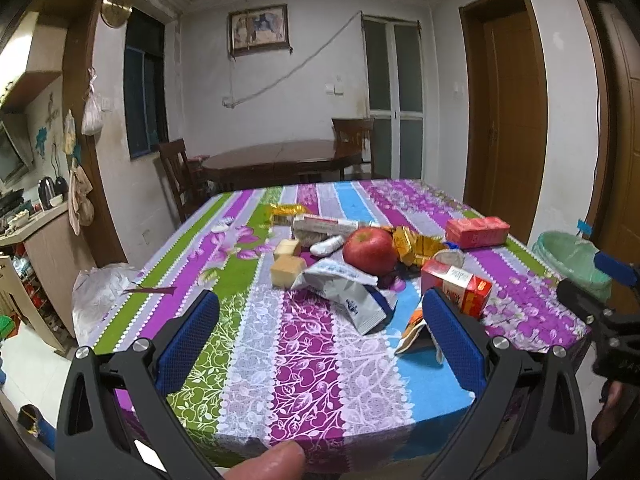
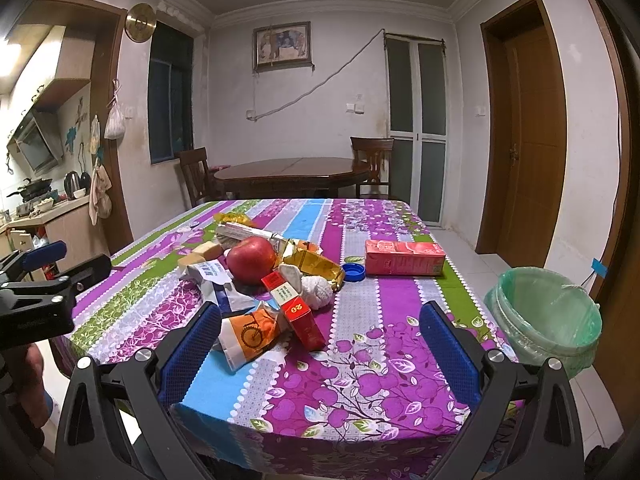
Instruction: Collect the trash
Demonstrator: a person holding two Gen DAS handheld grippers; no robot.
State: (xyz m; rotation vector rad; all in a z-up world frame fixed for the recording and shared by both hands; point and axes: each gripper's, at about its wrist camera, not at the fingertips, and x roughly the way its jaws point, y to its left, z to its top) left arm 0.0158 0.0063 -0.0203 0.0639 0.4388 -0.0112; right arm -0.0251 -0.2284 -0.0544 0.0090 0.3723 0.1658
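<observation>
A pile of litter lies on the striped tablecloth: a silver-white wrapper (image 1: 344, 292) (image 2: 220, 284), a small red box (image 1: 456, 284) (image 2: 298, 312), an orange wrapper with a bicycle (image 2: 248, 336) (image 1: 416, 330), gold foil (image 1: 416, 246) (image 2: 316, 266), a pink carton (image 1: 476, 232) (image 2: 404, 258), a blue cap (image 2: 354, 272) and a crumpled tissue (image 2: 318, 292). A red apple (image 1: 370, 250) (image 2: 252, 258) sits among them. My left gripper (image 1: 320, 320) is open and empty before the pile. My right gripper (image 2: 320, 328) is open and empty over the table's near edge.
A bin with a green liner (image 2: 548, 316) (image 1: 576, 260) stands on the floor right of the table (image 1: 320, 380) (image 2: 380, 380). Two tan cake blocks (image 1: 286, 270) lie left of the apple. A round wooden table (image 2: 292, 172) and chairs stand behind. A counter (image 1: 44, 240) is at left.
</observation>
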